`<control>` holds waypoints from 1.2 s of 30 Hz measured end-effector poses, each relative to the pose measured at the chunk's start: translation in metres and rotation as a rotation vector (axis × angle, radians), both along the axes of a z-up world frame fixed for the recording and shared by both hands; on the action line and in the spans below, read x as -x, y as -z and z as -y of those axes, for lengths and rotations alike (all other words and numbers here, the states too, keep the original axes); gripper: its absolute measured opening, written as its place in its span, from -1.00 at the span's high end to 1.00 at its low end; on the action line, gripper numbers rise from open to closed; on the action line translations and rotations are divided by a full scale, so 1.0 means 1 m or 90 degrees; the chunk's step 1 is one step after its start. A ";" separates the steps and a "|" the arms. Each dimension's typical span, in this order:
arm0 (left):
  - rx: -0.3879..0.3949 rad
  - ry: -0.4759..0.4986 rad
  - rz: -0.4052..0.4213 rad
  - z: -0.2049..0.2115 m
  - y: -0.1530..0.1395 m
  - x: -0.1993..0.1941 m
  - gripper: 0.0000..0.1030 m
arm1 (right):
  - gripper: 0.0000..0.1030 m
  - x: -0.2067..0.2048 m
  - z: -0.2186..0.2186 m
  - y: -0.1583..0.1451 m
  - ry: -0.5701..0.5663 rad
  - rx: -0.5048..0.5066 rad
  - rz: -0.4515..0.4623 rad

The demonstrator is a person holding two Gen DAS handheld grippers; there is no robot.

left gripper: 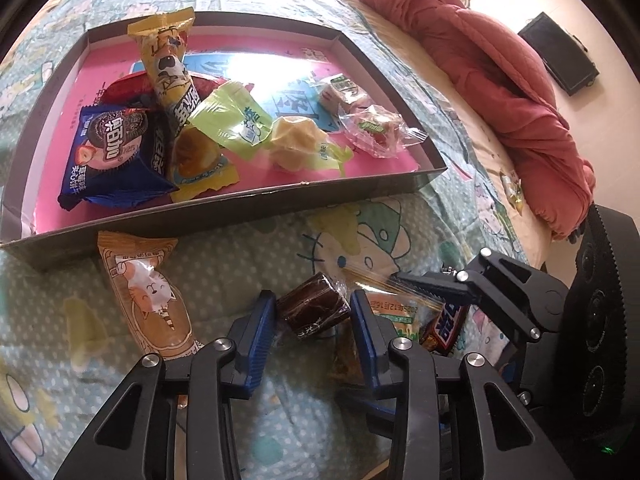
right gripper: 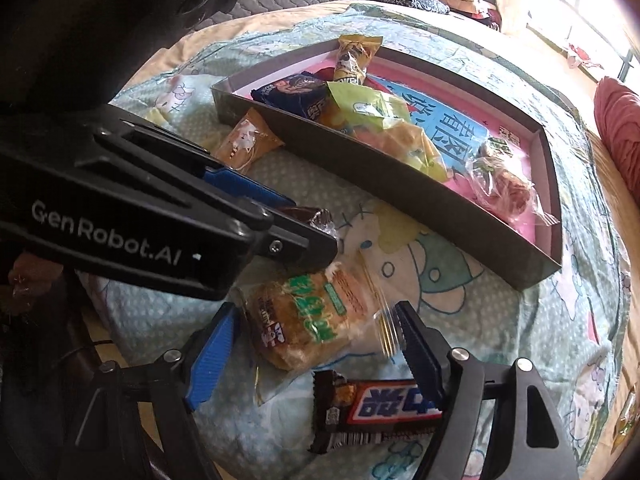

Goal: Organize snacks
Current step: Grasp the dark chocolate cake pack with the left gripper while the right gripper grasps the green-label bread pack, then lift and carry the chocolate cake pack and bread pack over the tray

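While the left gripper [left gripper: 313, 314] points down at the bedspread [left gripper: 248, 264], its blue pads sit narrowly apart on either side of a dark brown wrapped candy [left gripper: 313, 312]; both pads look to be touching the wrapper, and its small white lettering is too blurred to read. Just outside the left jaw lies a tan packet printed with a cartoon cat [left gripper: 146, 292]. Beyond the jaws stands the shallow cardboard tray [left gripper: 224, 210], pink inside, already holding snacks — a dark blue biscuit pack [left gripper: 116, 152] with large Chinese characters, a yellow wafer wrapper [left gripper: 166, 60], a light green packet [left gripper: 228, 120].

The right gripper [right gripper: 316, 340] stands much wider open, its jaws straddling a clear bag of brown pastry with bold green Chinese characters [right gripper: 308, 320]; whether the pads press it I cannot tell. Just below the far jaw lies a chocolate bar [right gripper: 376, 406] in a brown wrapper with blue Chinese lettering on white and a barcode at its end. The left tool's black arm, crossing ahead of these jaws, reads "GenRobot.AI".
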State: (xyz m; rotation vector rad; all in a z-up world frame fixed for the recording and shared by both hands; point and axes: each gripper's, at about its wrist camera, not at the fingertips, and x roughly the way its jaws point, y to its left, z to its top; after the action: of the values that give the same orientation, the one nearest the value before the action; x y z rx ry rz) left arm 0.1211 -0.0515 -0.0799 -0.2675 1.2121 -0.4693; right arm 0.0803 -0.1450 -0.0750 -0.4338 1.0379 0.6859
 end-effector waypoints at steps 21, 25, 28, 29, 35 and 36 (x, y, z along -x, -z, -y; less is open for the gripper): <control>0.018 -0.073 0.096 -0.046 -0.056 -0.002 0.24 | -0.14 -0.024 0.028 -0.030 0.103 -0.129 0.014; 0.011 -0.088 0.120 -0.056 -0.068 -0.002 0.24 | -0.14 -0.032 0.039 -0.048 0.136 -0.173 0.045; 0.004 -0.100 0.134 -0.063 -0.073 -0.003 0.24 | -0.14 -0.036 0.044 -0.056 0.152 -0.188 0.066; 0.002 -0.104 0.138 -0.065 -0.075 -0.003 0.24 | -0.14 -0.038 0.047 -0.055 0.157 -0.190 0.069; -0.007 -0.129 0.149 -0.078 -0.077 -0.008 0.24 | -0.14 -0.046 0.056 -0.066 0.174 -0.199 0.085; -0.009 -0.132 0.150 -0.079 -0.076 -0.009 0.24 | -0.14 -0.047 0.056 -0.067 0.176 -0.202 0.085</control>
State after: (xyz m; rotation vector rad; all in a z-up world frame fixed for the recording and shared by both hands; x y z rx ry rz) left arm 0.1301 0.0278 -0.0035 -0.3128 0.9459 -0.3020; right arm 0.1276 -0.2011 -0.0079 -0.0566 0.8242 0.5524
